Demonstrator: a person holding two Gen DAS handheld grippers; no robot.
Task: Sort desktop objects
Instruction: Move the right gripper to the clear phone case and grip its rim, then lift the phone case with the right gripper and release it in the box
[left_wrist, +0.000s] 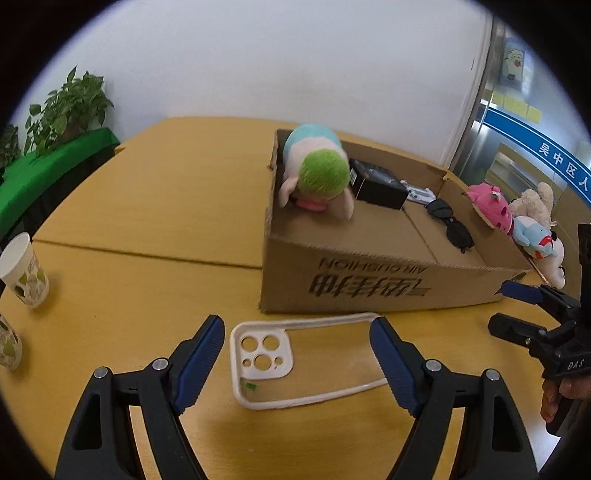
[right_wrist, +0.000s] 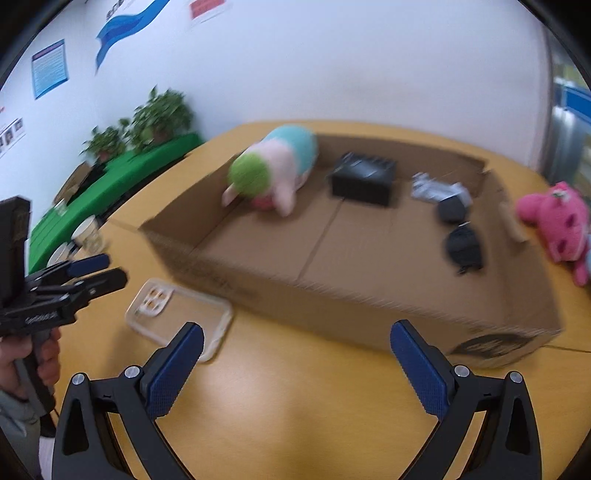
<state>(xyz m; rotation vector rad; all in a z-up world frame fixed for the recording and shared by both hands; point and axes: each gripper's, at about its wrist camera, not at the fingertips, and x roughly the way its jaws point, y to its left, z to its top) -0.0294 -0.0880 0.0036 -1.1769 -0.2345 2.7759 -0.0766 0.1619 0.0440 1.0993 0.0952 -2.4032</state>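
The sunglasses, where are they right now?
The sunglasses lie inside the cardboard box, at its right end in the left wrist view, right of the black box.

Potted plants (left_wrist: 70, 107) on green cloth (left_wrist: 44, 173); wall posters (right_wrist: 50, 68).

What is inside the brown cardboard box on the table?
Inside the brown cardboard box lie a green-headed plush toy, a black rectangular box, a small grey packet and black sunglasses. What lies under the toy is hidden.
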